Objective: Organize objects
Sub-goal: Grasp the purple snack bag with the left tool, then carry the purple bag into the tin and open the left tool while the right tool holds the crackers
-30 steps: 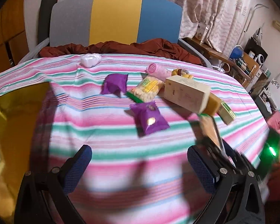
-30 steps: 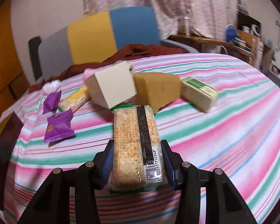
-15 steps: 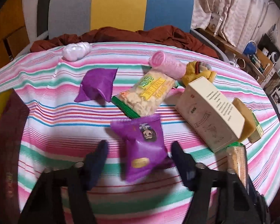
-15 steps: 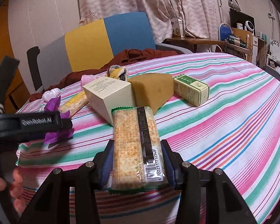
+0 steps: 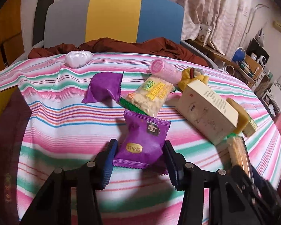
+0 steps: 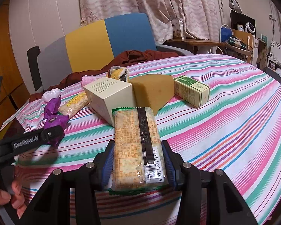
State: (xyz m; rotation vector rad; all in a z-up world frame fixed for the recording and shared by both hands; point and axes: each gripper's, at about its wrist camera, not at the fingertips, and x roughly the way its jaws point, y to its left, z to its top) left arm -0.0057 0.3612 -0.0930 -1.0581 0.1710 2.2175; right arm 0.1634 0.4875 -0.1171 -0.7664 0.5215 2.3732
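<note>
My left gripper (image 5: 139,154) is closed around a purple snack packet (image 5: 144,140) on the striped tablecloth; its blue pads (image 5: 108,161) touch both sides. My right gripper (image 6: 138,161) is shut on a long cracker pack (image 6: 138,144) with a barcode, held low over the cloth. The left gripper also shows in the right wrist view (image 6: 35,140), around the purple packet (image 6: 55,121). The cracker pack shows at the right of the left wrist view (image 5: 238,153).
On the cloth: a second purple packet (image 5: 104,89), a rice-cracker bag (image 5: 149,98), a pink roll (image 5: 164,70), a cream box (image 5: 206,110), a brown sponge block (image 6: 153,91), a green box (image 6: 192,90), a white wad (image 5: 77,58). A chair (image 5: 112,18) stands behind.
My left gripper has moved forward over the cloth and closed its jaws around the purple packet. The right gripper has kept hold of the cracker pack and barely moved.
</note>
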